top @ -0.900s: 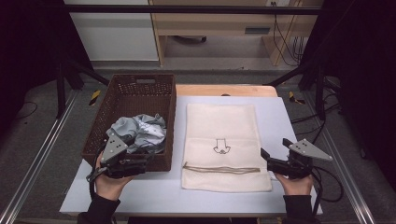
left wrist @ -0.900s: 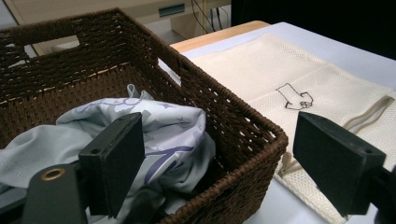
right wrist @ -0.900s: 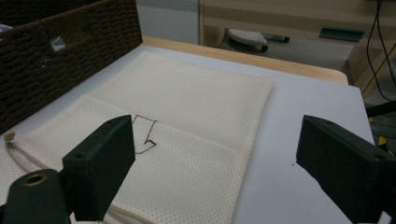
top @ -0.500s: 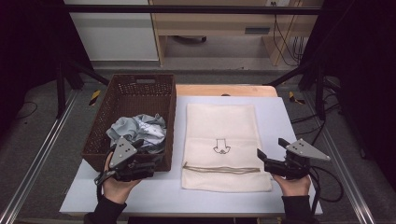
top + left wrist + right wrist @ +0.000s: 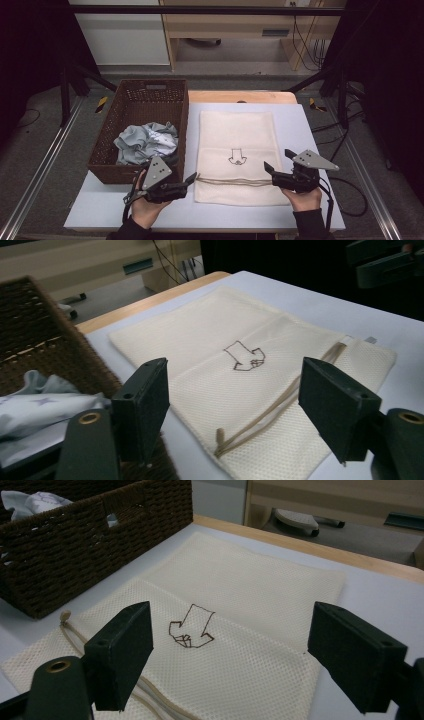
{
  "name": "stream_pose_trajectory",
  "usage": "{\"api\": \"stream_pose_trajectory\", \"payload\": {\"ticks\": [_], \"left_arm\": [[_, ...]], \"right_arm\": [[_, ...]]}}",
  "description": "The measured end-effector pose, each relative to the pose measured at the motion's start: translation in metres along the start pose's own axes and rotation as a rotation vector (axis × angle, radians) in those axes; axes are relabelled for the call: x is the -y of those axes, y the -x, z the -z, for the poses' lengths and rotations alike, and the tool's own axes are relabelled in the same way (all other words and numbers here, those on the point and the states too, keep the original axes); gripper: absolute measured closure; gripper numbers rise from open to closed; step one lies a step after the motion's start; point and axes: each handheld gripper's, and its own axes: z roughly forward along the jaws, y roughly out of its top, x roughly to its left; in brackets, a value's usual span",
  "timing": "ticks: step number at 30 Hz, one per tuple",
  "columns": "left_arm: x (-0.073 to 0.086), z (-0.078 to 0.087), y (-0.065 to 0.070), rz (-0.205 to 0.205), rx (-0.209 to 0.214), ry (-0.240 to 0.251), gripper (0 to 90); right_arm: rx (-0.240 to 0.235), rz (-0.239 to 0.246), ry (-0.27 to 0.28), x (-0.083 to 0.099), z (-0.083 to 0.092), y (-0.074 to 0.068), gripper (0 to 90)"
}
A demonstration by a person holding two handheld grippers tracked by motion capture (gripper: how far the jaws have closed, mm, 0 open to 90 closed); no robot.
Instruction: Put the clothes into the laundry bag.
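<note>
Left gripper (image 5: 192, 177): held in the person's left hand (image 5: 145, 207) at the near left of the surface (image 5: 300, 125), just in front of the basket, jaws pointing toward the left edge of the bag. Jaws stand apart with nothing between them; they have just been closing somewhat. In the left gripper view the same gripper (image 5: 232, 410) frames the bag's drawstring end between its two black jaws, clear of the cloth.

Basket (image 5: 107, 145): dark brown woven, rectangular, with a handle slot in its far wall, at the left side of the surface. Holds a crumpled grey-and-white cloth (image 5: 145, 142) in its near half.

Bag (image 5: 237, 135): cream mesh, lying flat at the middle of the surface, just beside the basket's right wall. A small dark outline arrow (image 5: 237, 157) is drawn near its centre. A tan drawstring (image 5: 230, 181) runs across its near part, its knotted end at the left edge.

Right gripper (image 5: 276, 167): held in the person's right hand (image 5: 302, 197) at the near right of the surface, jaws pointing toward the bag's right edge. Jaws spread wide, gripping nothing. In the right gripper view the gripper (image 5: 230, 655) looks across the bag, with the arrow between its jaws and the basket at upper left.
</note>
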Motion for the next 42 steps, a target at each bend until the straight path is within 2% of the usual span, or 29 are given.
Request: {"api": "stream_pose_trajectory", "payload": {"ticks": [3,8,11,13,15,17,20,21,23,28,29,35,42], "left_arm": [[0.000,-0.008,0.010,-0.021,0.010,-0.015,32.2],[0.000,-0.020,0.021,-0.030,0.029,-0.020,37.8],[0.002,-0.038,0.028,-0.019,0.065,-0.056,40.4],[0.005,-0.047,0.032,-0.019,0.068,-0.084,42.9],[0.006,-0.051,0.034,-0.018,0.070,-0.092,45.1],[0.014,-0.064,0.040,-0.017,0.089,-0.138,47.7],[0.025,-0.074,0.046,-0.029,0.100,-0.183,51.2],[0.025,-0.074,0.046,-0.029,0.100,-0.183,52.5],[0.033,-0.082,0.050,-0.031,0.111,-0.221,56.2],[0.040,-0.090,0.054,-0.045,0.117,-0.252,66.9],[0.043,-0.093,0.055,-0.037,0.128,-0.263,69.1],[0.051,-0.102,0.061,-0.043,0.149,-0.305,80.0],[0.058,-0.108,0.063,-0.043,0.149,-0.334,84.7]], "right_arm": [[-0.009,0.004,-0.019,0.001,-0.006,-0.005,20.8],[-0.012,0.015,-0.049,0.003,-0.016,-0.012,21.5],[-0.019,0.028,-0.066,0.005,-0.021,-0.016,23.1],[-0.028,0.034,-0.080,0.007,-0.024,-0.019,24.9],[-0.032,0.041,-0.087,0.008,-0.026,-0.020,25.6],[-0.037,0.048,-0.106,0.011,-0.032,-0.023,26.4],[-0.037,0.046,-0.117,0.014,-0.035,-0.025,27.4],[-0.037,0.046,-0.117,0.014,-0.035,-0.025,27.4],[-0.050,0.042,-0.129,0.017,-0.039,-0.026,30.4],[-0.076,0.036,-0.162,0.023,-0.046,-0.029,34.2],[-0.083,0.052,-0.192,0.027,-0.052,-0.031,36.9],[-0.105,0.059,-0.241,0.034,-0.062,-0.034,43.1],[-0.127,0.070,-0.299,0.042,-0.072,-0.037,50.8]]}}
